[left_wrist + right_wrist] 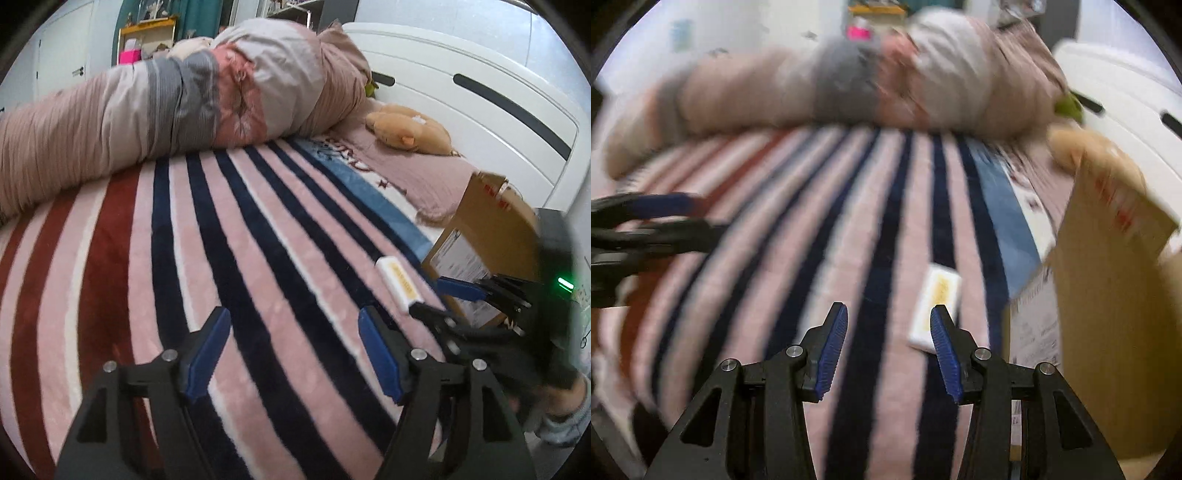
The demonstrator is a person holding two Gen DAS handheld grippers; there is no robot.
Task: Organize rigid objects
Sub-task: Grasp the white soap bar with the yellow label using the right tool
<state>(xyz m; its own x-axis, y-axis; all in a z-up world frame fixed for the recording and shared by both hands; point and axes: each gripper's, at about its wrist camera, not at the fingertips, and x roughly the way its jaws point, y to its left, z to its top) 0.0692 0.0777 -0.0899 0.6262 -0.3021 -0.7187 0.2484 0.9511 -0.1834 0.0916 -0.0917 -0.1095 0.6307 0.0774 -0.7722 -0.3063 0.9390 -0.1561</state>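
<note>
A small white box with a yellow label (399, 283) lies flat on the striped blanket (229, 236), beside a cardboard box (491, 236). It also shows in the blurred right wrist view (937, 305), just ahead of my right gripper's right finger. My left gripper (295, 326) is open and empty above the blanket, left of the white box. My right gripper (888, 317) is open and empty; in the left wrist view it (432, 295) reaches in from the right, its fingertips at the near end of the white box. The cardboard box stands at the right (1108, 295).
A rolled duvet (177, 96) lies across the far side of the bed. A tan plush toy (410, 133) sits by the white headboard (480, 96). The left gripper appears at the left edge of the right wrist view (646, 221).
</note>
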